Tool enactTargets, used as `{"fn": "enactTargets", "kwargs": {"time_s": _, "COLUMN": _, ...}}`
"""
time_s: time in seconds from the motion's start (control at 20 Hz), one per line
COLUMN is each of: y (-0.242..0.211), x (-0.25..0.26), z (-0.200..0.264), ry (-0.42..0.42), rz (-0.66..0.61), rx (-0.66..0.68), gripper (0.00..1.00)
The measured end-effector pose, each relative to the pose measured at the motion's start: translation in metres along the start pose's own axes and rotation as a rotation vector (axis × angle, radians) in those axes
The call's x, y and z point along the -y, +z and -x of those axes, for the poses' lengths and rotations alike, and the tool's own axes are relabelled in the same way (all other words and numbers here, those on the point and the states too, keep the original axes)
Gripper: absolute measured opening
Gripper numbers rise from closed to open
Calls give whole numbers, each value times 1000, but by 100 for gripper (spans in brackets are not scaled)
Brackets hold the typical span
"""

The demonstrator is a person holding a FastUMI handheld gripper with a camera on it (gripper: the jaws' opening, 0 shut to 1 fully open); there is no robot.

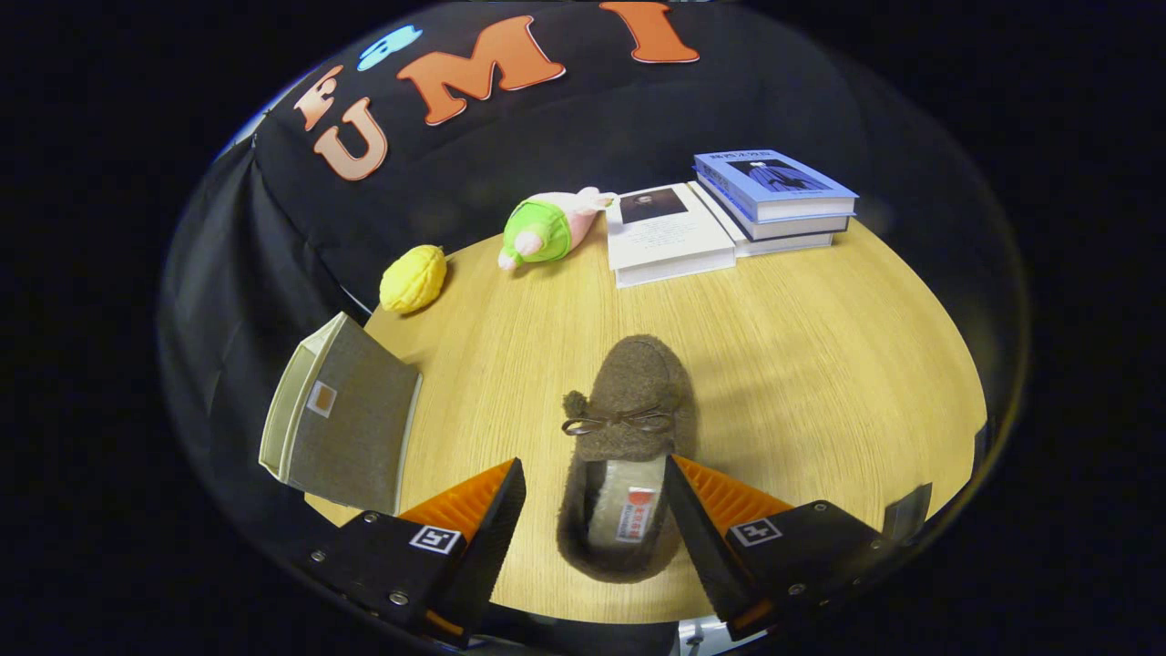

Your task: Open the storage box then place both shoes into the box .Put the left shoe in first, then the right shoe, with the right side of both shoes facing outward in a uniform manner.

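Gripper view: I've got the gripper over the near part of the wooden desk, and the fingers stand apart with the brown furry shoe lying between them. The shoe's heel opening sits in the gap, its toe and small bow pointing away from me, beyond the fingertips. The right finger's inner edge looks to be at the shoe's rim, the left finger stands clear of it with bare desk between, so I'm not clamped on it. Off to the left, at the desk's edge, I see the grey fabric storage box, tilted, well apart from the shoe. Farther out on the left lies a yellow toy, and just right of it a green and pink plush toy. At the far side a white book lies flat, with a stack of books touching its right side, a blue one on top
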State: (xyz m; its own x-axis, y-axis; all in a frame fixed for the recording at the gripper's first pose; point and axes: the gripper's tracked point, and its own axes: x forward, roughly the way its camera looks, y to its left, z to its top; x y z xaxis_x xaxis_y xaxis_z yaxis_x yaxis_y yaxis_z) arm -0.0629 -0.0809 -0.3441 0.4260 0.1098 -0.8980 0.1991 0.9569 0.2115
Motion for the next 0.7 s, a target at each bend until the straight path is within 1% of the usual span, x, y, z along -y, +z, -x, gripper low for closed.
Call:
{"fn": "enactTargets", "kwargs": {"time_s": 0.15, "y": -22, "x": 14, "z": -14, "ry": -24, "rz": -35, "rx": -79, "gripper": 88}}
{"fn": "enactTargets", "kwargs": {"time_s": 0.25, "y": -26, "x": 26, "z": -25, "ry": -45, "rz": -65, "rx": -102, "gripper": 85}}
{"fn": "enactTargets", "kwargs": {"time_s": 0.3, "y": -25, "x": 34, "z": -30, "ry": -65, "rz": -73, "rx": -102, "gripper": 80}}
{"fn": "enactTargets", "kwargs": {"time_s": 0.35, "y": -22, "x": 39, "z": -35, "ry": -85, "rz": -89, "rx": -95, "gripper": 78}}
{"fn": "enactTargets", "kwargs": {"time_s": 0.5, "y": -19, "x": 41, "z": -47, "ry": -89, "rz": -153, "rx": -87, "gripper": 66}}
{"fn": "enactTargets", "kwargs": {"time_s": 0.55, "y": -18, "x": 42, "z": -50, "ry": -100, "rz": -152, "rx": -81, "gripper": 65}}
{"fn": "enactTargets", "kwargs": {"time_s": 0.65, "y": -19, "x": 43, "z": -57, "ry": -120, "rz": -148, "rx": -57, "gripper": 58}}
{"fn": "enactTargets", "kwargs": {"time_s": 0.7, "y": -21, "x": 41, "z": -62, "ry": -136, "rz": -151, "rx": -54, "gripper": 52}}
